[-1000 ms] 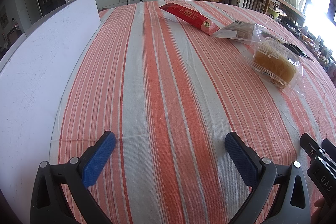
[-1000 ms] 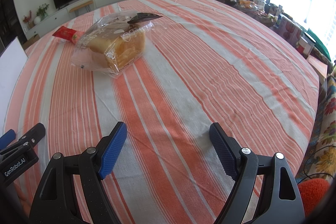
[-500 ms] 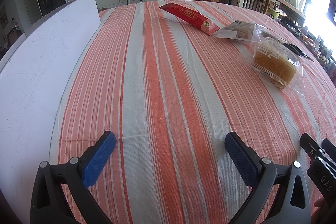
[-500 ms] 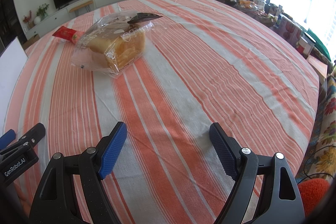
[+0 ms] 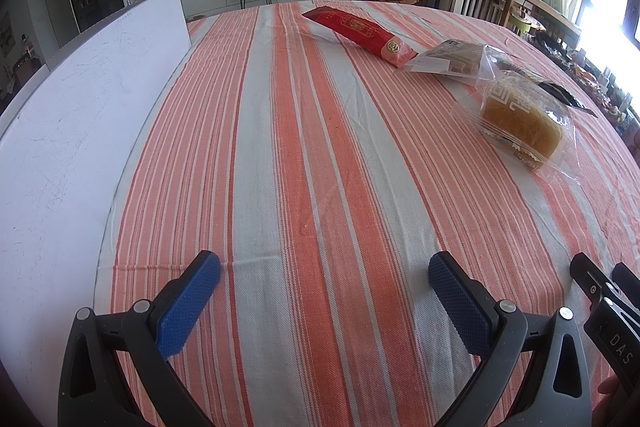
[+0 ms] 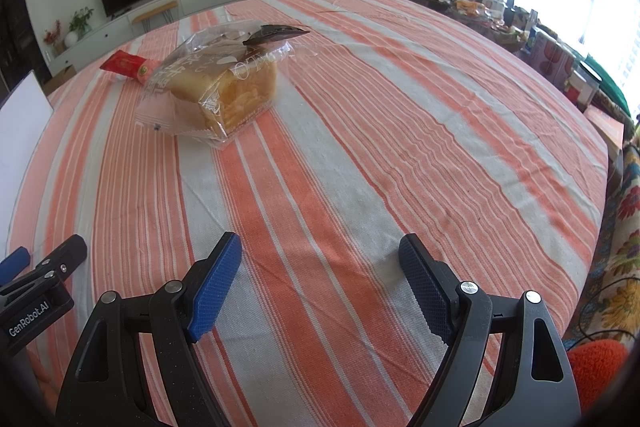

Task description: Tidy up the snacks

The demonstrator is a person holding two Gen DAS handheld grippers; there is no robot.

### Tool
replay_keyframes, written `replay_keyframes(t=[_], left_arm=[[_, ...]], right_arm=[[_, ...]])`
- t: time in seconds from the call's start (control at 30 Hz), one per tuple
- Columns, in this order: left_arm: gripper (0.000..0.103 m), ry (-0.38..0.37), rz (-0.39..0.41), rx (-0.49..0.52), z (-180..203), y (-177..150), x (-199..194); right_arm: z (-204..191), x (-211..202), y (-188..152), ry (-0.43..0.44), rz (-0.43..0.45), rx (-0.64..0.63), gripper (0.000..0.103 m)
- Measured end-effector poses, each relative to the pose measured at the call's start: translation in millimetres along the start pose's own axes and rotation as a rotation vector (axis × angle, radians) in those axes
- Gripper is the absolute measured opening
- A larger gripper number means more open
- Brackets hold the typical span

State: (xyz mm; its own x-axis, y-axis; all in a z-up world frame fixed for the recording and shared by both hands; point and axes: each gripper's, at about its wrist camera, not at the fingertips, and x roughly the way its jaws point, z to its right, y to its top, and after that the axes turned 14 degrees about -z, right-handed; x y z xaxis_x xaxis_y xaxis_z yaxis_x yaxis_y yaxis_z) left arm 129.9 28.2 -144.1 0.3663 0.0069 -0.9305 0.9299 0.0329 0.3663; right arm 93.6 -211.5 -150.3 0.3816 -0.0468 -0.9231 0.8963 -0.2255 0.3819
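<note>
Three snack packs show in the left wrist view, all ahead and to the right of the left tool (image 5: 324,267), none within its span. Left tool: blue pads wide apart, nothing between them, only striped cloth on the worktop (image 5: 280,147). Red packet (image 5: 358,33) lies farthest off, long axis running from far-left to near-right. Flat clear packet (image 5: 448,61) sits just beside its near end; contents hard to make out. Bagged bread (image 5: 520,119) is the closest of the three, well off to the right. White board (image 5: 80,107) stands along the worktop's left edge. Part of the right tool's frame is cut off at the lower right corner.

Right wrist view: right tool (image 6: 320,259) also has its pads spread wide, gap empty. Bagged bread (image 6: 216,87) lies ahead and left of it, long axis slanting from near-left to far-right, a dark flap sticking up at the far end. Judgement: the bread sits nearer the right tool's line than the left's, so the right hand is better placed. Red packet (image 6: 128,65) is mostly hidden behind the bread; the flat clear packet cannot be picked out here.
</note>
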Motion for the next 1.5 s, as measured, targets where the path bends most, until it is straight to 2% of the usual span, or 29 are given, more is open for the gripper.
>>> replay_keyframes(t=[0.07,0.17,0.27,0.33,0.43,0.5,0.63,0.7,0.73,0.77,0.8,0.87,1.03,1.13,1.2,1.3,1.43,1.47,1.5], left_arm=[[0.103,-0.052,-0.023,0.001,-1.2,5.4,-2.1],[0.102,-0.169,-0.026,-0.075,-6.5,30.4,-12.9],[0.102,-0.275,-0.022,-0.149,-8.4,81.7,-19.7],[0.102,-0.311,-0.045,-0.206,-8.8,126.7,-14.1],[0.102,-0.264,-0.082,-0.258,-2.7,185.0,4.5],[0.102,-0.225,-0.097,-0.28,4.5,210.7,22.4],[0.102,-0.171,-0.156,-0.327,17.1,234.8,68.0],[0.094,-0.134,-0.173,-0.315,24.3,236.7,83.3],[0.082,-0.103,-0.124,-0.278,30.7,235.4,79.4],[0.037,-0.107,-0.107,-0.231,35.7,233.6,79.0],[0.019,-0.117,-0.114,-0.191,38.5,232.0,79.9],[0.015,-0.094,-0.102,-0.145,37.2,225.2,73.0],[0.015,-0.133,-0.1,-0.059,12.1,195.9,24.8],[0.015,-0.162,-0.122,-0.007,-2.0,160.4,-12.7],[0.015,-0.146,-0.137,0.038,-5.5,128.1,-29.0],[0.015,-0.114,-0.171,0.089,-4.6,80.8,-31.0],[0.015,-0.123,-0.192,0.075,-4.1,37.8,-11.7],[0.017,-0.122,-0.186,0.063,-4.0,30.5,-7.5],[0.024,-0.12,-0.123,0.056,-4.6,26.4,-10.5]], right_arm=[[0.1,0.0,0.0,0.001,0.0,0.0,0.084],[-0.6,0.2,0.4,-0.001,0.0,0.0,0.084],[-1.3,0.3,0.6,0.001,0.0,-0.002,0.085],[-3.4,0.4,1.1,0.002,-0.001,-0.006,0.086],[-5.8,0.9,2.5,0.005,-0.002,-0.01,0.087],[-7.2,2.1,4.0,0.007,-0.004,-0.013,0.088],[-7.2,3.7,5.8,0.014,-0.006,-0.024,0.089],[-7.9,4.2,6.5,0.019,-0.007,-0.033,0.089],[-8.7,4.6,7.2,0.022,-0.008,-0.037,0.089],[-9.0,4.8,7.2,0.024,-0.007,-0.042,0.089],[-9.6,5.1,7.8,0.026,-0.008,-0.045,0.089],[-10.5,5.4,8.5,0.026,-0.008,-0.047,0.09],[-10.4,5.3,7.9,0.026,-0.007,-0.043,0.09],[-10.4,5.2,6.8,0.024,-0.004,-0.041,0.09],[-10.6,5.1,5.9,0.023,-0.002,-0.039,0.09],[-10.8,4.2,3.6,0.022,-0.001,-0.037,0.09],[-10.6,3.6,1.1,0.019,0.002,-0.036,0.09],[-10.7,3.6,0.9,0.019,0.003,-0.035,0.09],[-10.7,3.4,0.6,0.019,0.003,-0.035,0.09]])
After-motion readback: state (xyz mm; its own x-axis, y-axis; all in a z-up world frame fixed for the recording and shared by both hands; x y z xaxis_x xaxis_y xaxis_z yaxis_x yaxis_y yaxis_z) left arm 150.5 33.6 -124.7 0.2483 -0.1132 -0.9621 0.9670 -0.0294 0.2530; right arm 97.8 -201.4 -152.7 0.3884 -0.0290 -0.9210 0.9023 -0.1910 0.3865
